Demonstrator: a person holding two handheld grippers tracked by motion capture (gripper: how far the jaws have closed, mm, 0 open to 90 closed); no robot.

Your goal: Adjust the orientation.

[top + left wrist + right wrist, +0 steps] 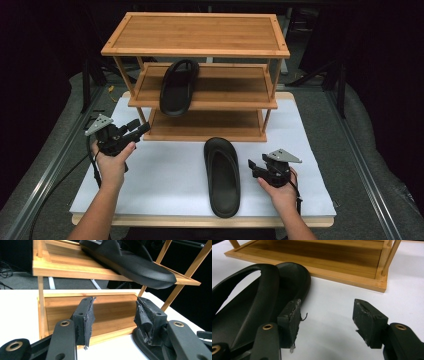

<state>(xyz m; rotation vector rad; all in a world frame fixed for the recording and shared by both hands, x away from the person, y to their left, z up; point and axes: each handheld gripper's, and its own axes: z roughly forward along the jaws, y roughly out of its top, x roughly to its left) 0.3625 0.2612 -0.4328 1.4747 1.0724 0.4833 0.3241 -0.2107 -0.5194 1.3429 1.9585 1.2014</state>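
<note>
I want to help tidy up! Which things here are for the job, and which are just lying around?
For the job:
slipper on the table
slipper on the middle shelf
shoe rack
left gripper, open
right gripper, open

Lying about:
white sheet
cables on the floor

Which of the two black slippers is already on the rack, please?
The slipper on the middle shelf, heel overhanging its front edge; the other slipper lies on the white table.
</note>
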